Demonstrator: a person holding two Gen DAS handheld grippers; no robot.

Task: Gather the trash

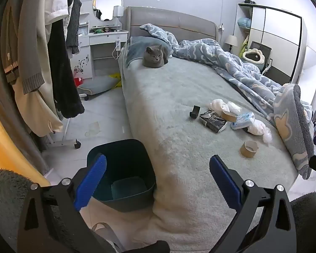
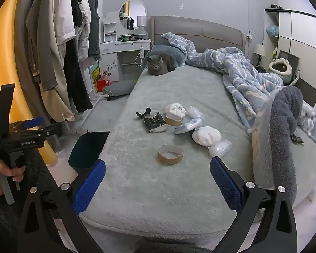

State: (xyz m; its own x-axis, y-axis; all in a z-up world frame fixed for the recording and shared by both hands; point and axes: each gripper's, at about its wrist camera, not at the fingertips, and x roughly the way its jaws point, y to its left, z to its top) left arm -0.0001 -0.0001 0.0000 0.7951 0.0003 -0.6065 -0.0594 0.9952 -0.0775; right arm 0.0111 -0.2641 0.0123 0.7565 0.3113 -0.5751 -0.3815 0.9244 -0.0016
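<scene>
We are at the start; both the left tongs (image 1: pixel 157 181) and the right tongs (image 2: pixel 158 184) gape wide, holding nothing; the trash lies on the bed (image 2: pixel 179 97), the cardboard tape core (image 2: pixel 170 154) nearest; next, we judge, grip it and carry it to the dark bin (image 1: pixel 124 168) beside the bed.

A plush, matt grey bedspread (image 2: pixel 179 189) covers the bed, bearing a brown cardboard tape roll (image 2: pixel 170 154), crinkled clear plastic wrap (image 2: pixel 220 147) and a glossy black packet (image 2: pixel 155 122). Beside it stands a smooth dark plastic bin (image 1: pixel 124 168). Ribbed blue pads (image 2: pixel 89 186) line matt black gripper arms.
</scene>
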